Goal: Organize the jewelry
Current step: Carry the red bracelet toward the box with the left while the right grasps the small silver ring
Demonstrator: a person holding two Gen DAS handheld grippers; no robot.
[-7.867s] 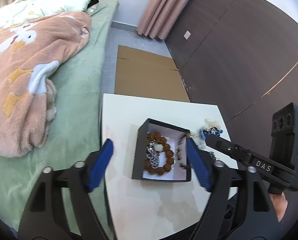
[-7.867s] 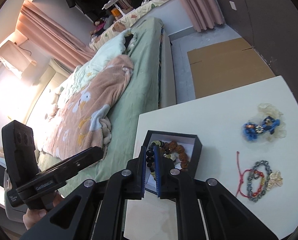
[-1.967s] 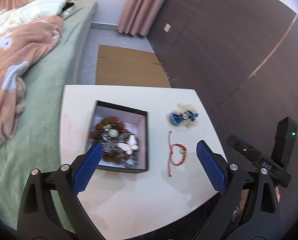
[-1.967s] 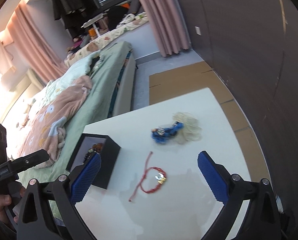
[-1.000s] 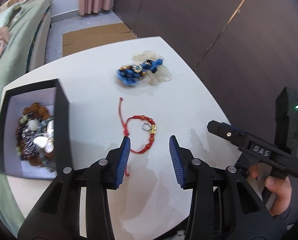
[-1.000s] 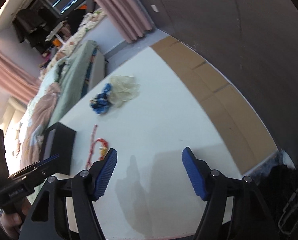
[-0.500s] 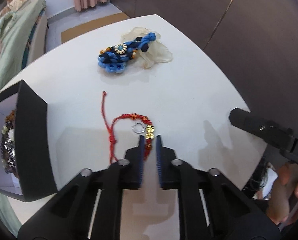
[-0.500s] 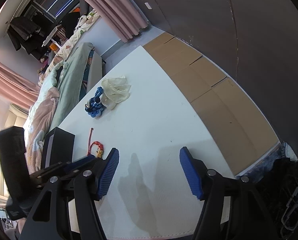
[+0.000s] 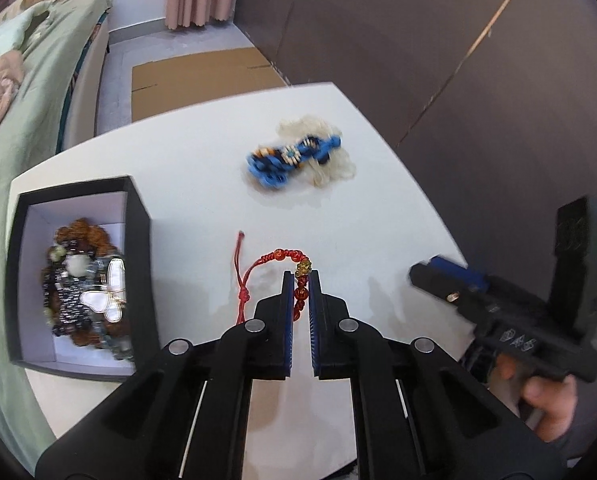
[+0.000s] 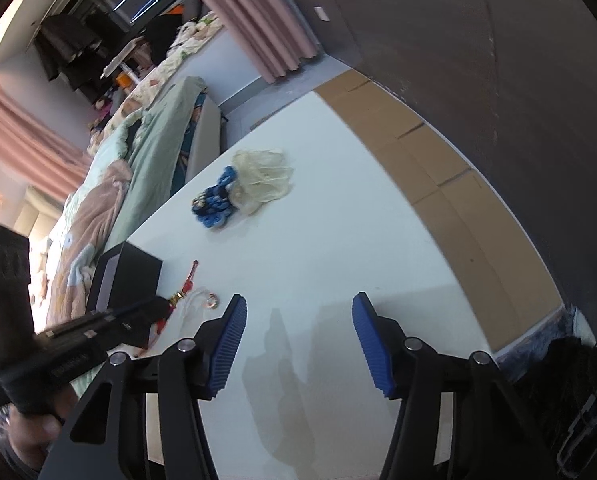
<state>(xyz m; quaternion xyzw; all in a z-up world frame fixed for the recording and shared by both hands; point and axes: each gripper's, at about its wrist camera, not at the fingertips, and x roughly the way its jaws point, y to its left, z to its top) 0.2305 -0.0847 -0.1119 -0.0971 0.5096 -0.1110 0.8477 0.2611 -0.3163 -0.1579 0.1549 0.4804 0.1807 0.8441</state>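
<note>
On the far left of my left camera's view sits the open black cardboard box with a pale lining (image 9: 138,240), near the left edge of the white tabletop (image 9: 202,168). Inside it lies a heap of jewellery (image 9: 86,284): brown beads, dark beads and a white butterfly piece on top.

Just right of the box is the red cord bracelet with red beads and a gold charm (image 9: 288,258). My left gripper (image 9: 300,280) is clamped on its beaded part, the blue pads pressed to either side of the beads. The beaded loop arches away from the tips to the left, and its loose red tail (image 9: 240,264) runs near to far, ending in a frayed tip pointing at the far edge. In the right camera a small ring (image 10: 211,300) lies on the table beside it.

Further off and to the right lies the blue knotted cord piece with a beaded flower (image 9: 290,158), its long axis running from near left to far right, resting against a crumpled cream gauze pouch (image 9: 330,164).

At the right, my right gripper (image 10: 298,336) hangs over bare tabletop. Its jaws have just been closing but stand apart with nothing between them.
</note>
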